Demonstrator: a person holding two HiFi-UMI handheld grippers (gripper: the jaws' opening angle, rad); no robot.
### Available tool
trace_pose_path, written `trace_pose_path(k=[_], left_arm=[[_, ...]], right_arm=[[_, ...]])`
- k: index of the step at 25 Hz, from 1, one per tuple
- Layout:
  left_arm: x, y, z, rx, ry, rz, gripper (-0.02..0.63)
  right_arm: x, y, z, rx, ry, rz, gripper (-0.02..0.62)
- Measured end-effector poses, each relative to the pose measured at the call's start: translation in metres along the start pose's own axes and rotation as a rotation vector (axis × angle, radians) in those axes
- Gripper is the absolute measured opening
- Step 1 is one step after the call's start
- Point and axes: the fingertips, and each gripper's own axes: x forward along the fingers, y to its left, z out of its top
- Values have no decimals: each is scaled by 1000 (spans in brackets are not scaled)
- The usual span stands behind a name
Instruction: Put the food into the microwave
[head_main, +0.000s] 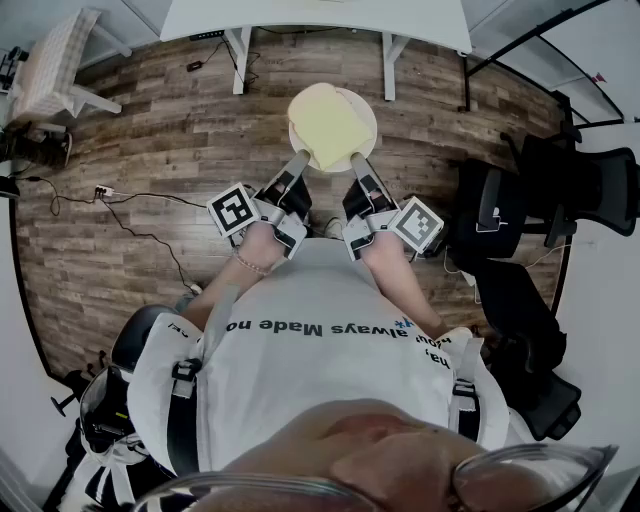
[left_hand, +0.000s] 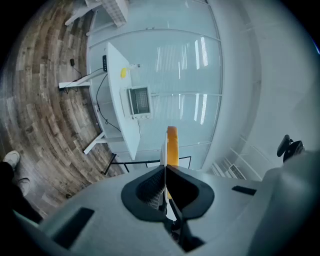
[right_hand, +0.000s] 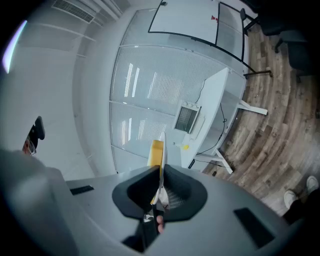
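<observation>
The plate (head_main: 366, 108) hangs in the air over the wooden floor (head_main: 150, 180), upper centre of the head view, with the food (head_main: 328, 128), a flat pale-yellow slab, lying loose on top and reaching the rim at its upper left. The left gripper (head_main: 298, 160) and right gripper (head_main: 358, 162) each pinch the near rim, so 2 holds sit side by side on 1 edge and the load reaches out ahead of them. I would judge the plate stiff, smooth and slippery at the rim, and the slab soft and light and free to slide, so it wants carrying level. A wider spread of holds along the rim would steady it better. Only the gripper views show the grasp closely: in each the fingers (left_hand: 184, 190) are clenched on the plate's thin white edge, seen end-on, with the yellow slab beside it in the middle of the frame. They also show the microwave (left_hand: 139, 101) standing on the white surface (left_hand: 116, 75), well apart from the plate. I cannot tell whether its door is open. The head view catches only that surface's near edge along the top of the frame, but it alone shows the whole plate.
</observation>
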Motion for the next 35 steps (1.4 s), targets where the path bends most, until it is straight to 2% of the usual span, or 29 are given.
trace_pose_path(k=[6,12,22,30,35], left_arm=[[-5,5,10,-8,4,9,15],[-9,13,28,-4,20,13,15],[-8,17,47,-16,40,13,15],[19,26,68,-20,30,18,15],[56,32,88,-23,34,23,14]], right_arm=[[10,2,-6,-19,3,-7,29],[27,0,-15,21,-28,-7,29],[44,1,-20,8,-40,-18,29],[72,-9,0,18,-36,-17,29],[100,-18,31,14,-32,-24,29]])
